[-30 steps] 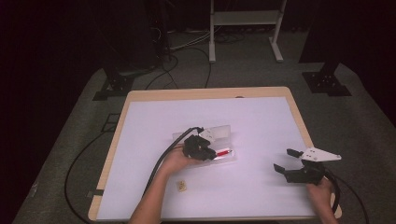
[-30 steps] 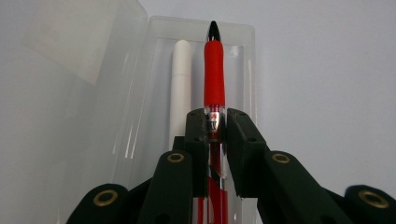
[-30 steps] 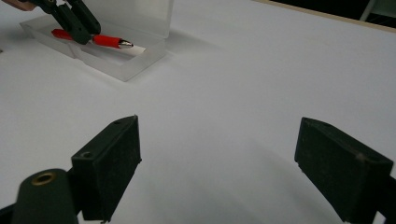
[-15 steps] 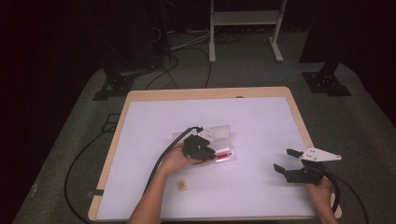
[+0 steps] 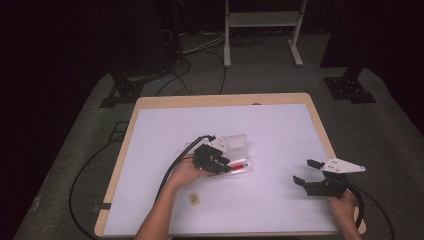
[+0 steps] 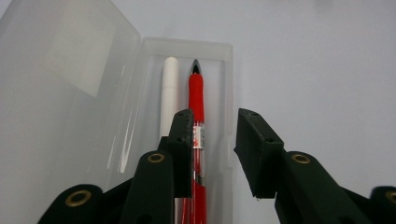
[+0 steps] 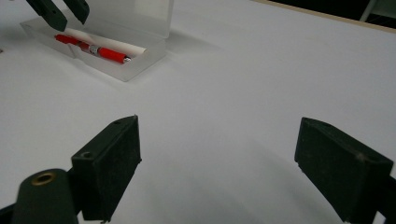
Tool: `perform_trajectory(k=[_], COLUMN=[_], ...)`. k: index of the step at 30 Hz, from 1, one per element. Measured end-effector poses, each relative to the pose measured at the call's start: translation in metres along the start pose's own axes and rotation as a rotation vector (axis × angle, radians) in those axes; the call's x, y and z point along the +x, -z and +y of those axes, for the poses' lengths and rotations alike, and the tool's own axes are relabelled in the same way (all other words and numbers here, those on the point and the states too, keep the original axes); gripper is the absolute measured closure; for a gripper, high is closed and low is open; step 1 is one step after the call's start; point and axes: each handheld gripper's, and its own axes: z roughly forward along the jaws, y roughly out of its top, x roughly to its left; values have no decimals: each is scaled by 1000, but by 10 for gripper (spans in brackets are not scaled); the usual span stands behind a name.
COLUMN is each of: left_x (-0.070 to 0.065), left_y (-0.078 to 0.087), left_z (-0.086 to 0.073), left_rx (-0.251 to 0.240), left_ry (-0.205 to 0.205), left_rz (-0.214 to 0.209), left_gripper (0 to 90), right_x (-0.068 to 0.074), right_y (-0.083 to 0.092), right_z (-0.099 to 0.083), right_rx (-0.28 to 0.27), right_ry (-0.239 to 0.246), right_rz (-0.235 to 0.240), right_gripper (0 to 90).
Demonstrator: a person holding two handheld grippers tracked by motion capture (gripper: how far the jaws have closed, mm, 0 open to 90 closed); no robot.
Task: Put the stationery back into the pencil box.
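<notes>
White-topped counter [image 5: 280,130] with a pale wooden edge, set on grey carpet against a dark background with cables and stand legs; inventory as follows.

Left gripper [image 6: 215,135]: poised over the open clear plastic case [image 5: 239,159] near the middle of the counter; its jaws had just been opening and stood a little apart, pressing on nothing; red pen [image 6: 196,100] lay in the case tray directly below and ahead of it, running beside the inner face of one jaw, tip pointing away; white stick [image 6: 169,93] lay parallel, just beyond that same jaw; the case's lid [image 6: 60,70] stood raised on that side.

Right gripper [image 7: 217,161]: held well apart from the case, near the counter's edge; jaws spread wide, with bare counter between them; from it the case and red pen were seen far ahead and off to one side, with the left gripper's jaws above them.

Small tan object [image 5: 194,198]: on the counter beside the left forearm, behind the left gripper; kind undeterminable.
</notes>
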Motion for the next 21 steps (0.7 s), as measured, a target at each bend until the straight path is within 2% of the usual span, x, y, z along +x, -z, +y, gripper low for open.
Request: perform_trajectory(k=[8,15,21], left_x=[-4,-6,-10], left_y=[8,10,13], left_z=[-3,-7,-13], left_rx=[-34,-44,-58], left_ry=[8,9,29], left_rz=[1,-2,-2], left_gripper=[522,469,432], right_x=[0,0,0], right_y=[0,0,-1], right_z=[0,0,0], right_rx=[0,1,2], right_ry=[0,-4,1], right_rz=[-1,-2,-4], right_gripper=[136,136,136])
